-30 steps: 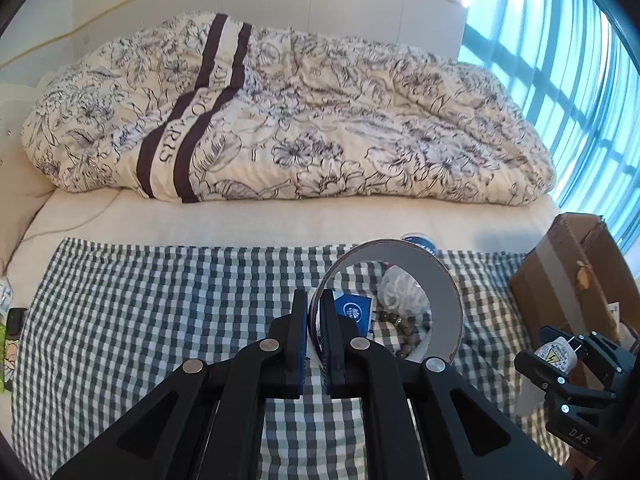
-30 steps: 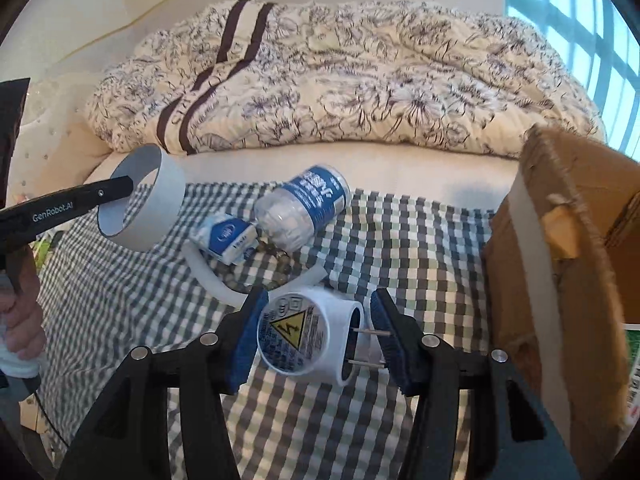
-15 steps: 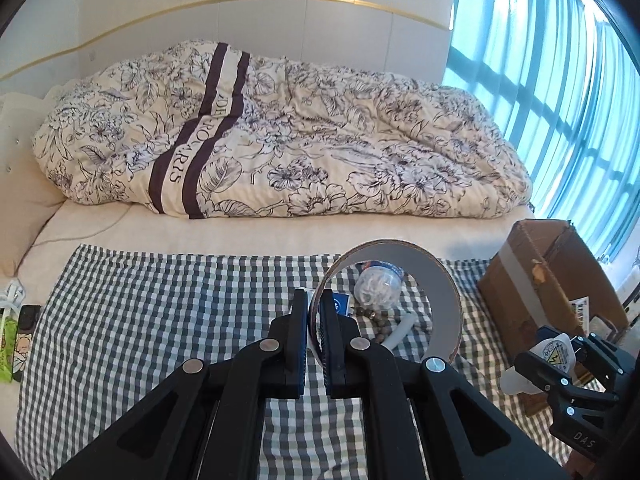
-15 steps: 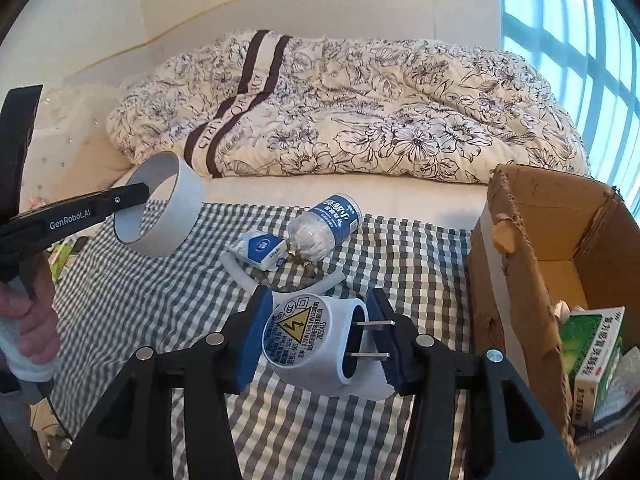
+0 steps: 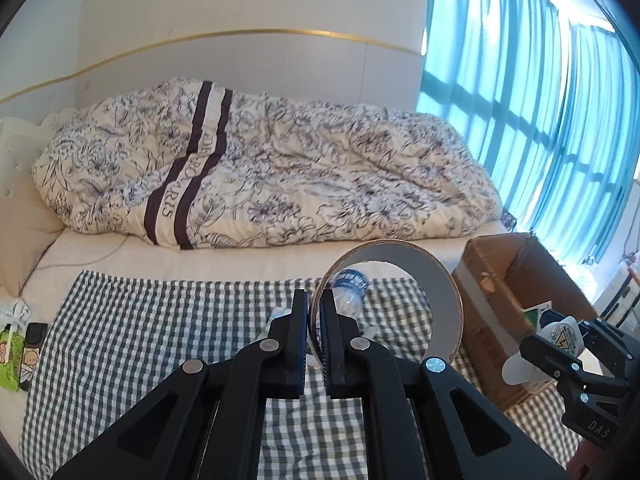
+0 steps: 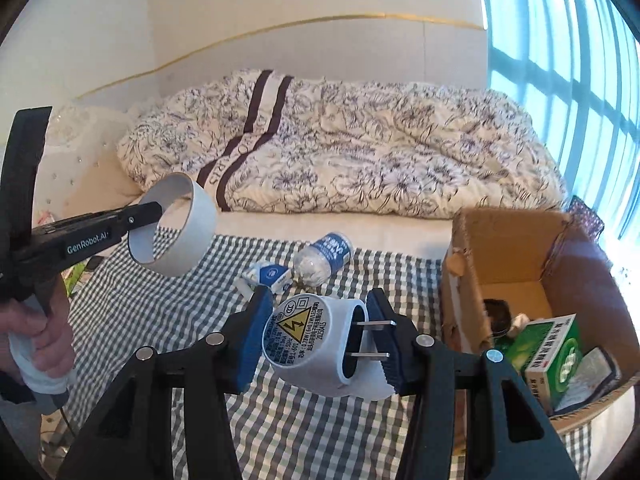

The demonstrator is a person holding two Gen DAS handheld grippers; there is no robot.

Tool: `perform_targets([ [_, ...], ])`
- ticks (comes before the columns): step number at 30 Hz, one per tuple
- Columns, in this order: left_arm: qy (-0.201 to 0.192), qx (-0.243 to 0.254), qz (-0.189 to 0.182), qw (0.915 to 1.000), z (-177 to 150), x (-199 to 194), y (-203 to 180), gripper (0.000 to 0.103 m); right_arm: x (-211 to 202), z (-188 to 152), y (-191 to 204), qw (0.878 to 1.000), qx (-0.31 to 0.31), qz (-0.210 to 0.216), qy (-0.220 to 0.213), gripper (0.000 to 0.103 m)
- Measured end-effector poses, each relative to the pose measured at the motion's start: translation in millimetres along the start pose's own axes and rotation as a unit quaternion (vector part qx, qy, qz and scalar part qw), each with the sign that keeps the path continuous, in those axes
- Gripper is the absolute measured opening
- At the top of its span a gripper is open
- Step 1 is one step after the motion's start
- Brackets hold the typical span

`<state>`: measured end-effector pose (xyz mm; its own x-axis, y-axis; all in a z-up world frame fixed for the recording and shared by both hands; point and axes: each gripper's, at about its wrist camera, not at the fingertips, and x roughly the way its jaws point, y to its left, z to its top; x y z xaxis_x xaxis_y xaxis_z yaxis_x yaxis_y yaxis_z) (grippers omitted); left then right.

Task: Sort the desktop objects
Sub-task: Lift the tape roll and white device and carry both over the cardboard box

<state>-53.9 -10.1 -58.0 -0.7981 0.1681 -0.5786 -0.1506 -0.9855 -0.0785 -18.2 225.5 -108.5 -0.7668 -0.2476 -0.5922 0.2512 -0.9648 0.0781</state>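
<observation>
A bed (image 5: 248,256) fills the room, a flowered quilt (image 5: 280,176) heaped along its far side, and a checked cloth (image 5: 152,320) covers the near part. At the cloth's right edge stands an open cardboard box (image 6: 504,240); inside it a green carton (image 6: 552,344) lies against the near wall with some smaller bits I can't make out.

Up in the air, the left gripper (image 5: 314,312) pinches the wall of a tape ring (image 5: 444,300), its jaws closed tight on the thin band, one pad inside and one outside. The ring hangs above the cloth's left half in the right wrist view. A hand (image 6: 44,332) grips the handle.

The right gripper (image 6: 320,324) clamps a white plug (image 6: 316,340), pads pressed on both sides, two prongs pointing right, warning label facing us, held over the cloth just left of the box.

On the cloth beyond lie a crushed bottle (image 6: 324,258) and, touching it, a small blue-white pack (image 6: 270,274).
</observation>
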Motion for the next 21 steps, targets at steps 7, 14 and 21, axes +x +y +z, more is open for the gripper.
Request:
perform_targets([
  [7,-0.019,0.008,-0.008,0.9998,2.0,-29.4,-15.3,0.006,-37.4,4.5,0.1,1.0,-0.004,-0.008,-0.028,0.049],
  [14,-0.043,0.018,-0.018,0.9988,0.4,-62.1,-29.7,0.006,-71.3,4.1,2.4,0.998,-0.005,-0.018,-0.052,0.049],
  [21,-0.062,0.024,-0.028,0.9974,0.0,-88.3,-42.0,0.006,-102.4,4.8,6.6,0.997,-0.006,-0.024,-0.075,0.048],
])
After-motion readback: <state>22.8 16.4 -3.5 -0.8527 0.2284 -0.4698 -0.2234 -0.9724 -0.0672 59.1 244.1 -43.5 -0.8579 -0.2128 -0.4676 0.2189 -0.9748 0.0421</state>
